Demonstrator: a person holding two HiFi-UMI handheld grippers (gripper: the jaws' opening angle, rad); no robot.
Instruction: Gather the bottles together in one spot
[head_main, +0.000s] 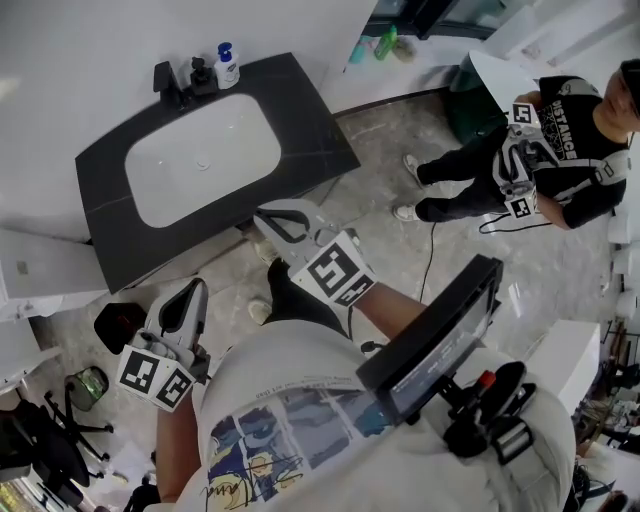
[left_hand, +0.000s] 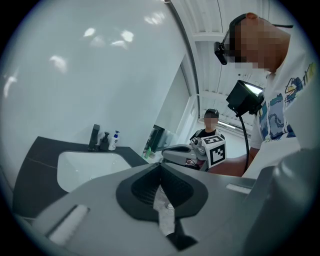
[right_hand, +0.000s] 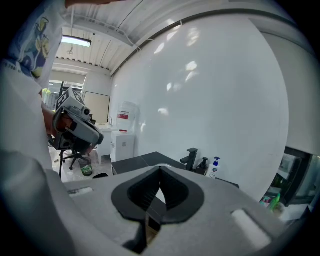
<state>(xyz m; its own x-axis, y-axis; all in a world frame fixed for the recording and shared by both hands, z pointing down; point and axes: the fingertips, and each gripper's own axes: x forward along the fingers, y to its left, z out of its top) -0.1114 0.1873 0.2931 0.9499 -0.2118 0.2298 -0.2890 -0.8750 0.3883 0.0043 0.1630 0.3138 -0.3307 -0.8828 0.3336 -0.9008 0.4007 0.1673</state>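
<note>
A white bottle with a blue pump (head_main: 227, 66) stands at the back of the dark counter (head_main: 320, 130), beside a black dispenser (head_main: 203, 75) and the faucet (head_main: 165, 82). The same white bottle (right_hand: 214, 167) shows far ahead in the right gripper view. A green bottle (head_main: 386, 42) stands on a separate ledge further right. My left gripper (head_main: 195, 290) hangs below the counter's front edge, shut and empty. My right gripper (head_main: 264, 216) is just off the counter's front edge, also shut with nothing in it. Both are far from the bottles.
A white sink basin (head_main: 200, 160) fills the counter's middle. Another person (head_main: 560, 160) with grippers crouches on the floor at the right. A black office chair (head_main: 40, 440) and a small bin (head_main: 88, 385) stand at the lower left. A cable (head_main: 428, 260) runs across the floor.
</note>
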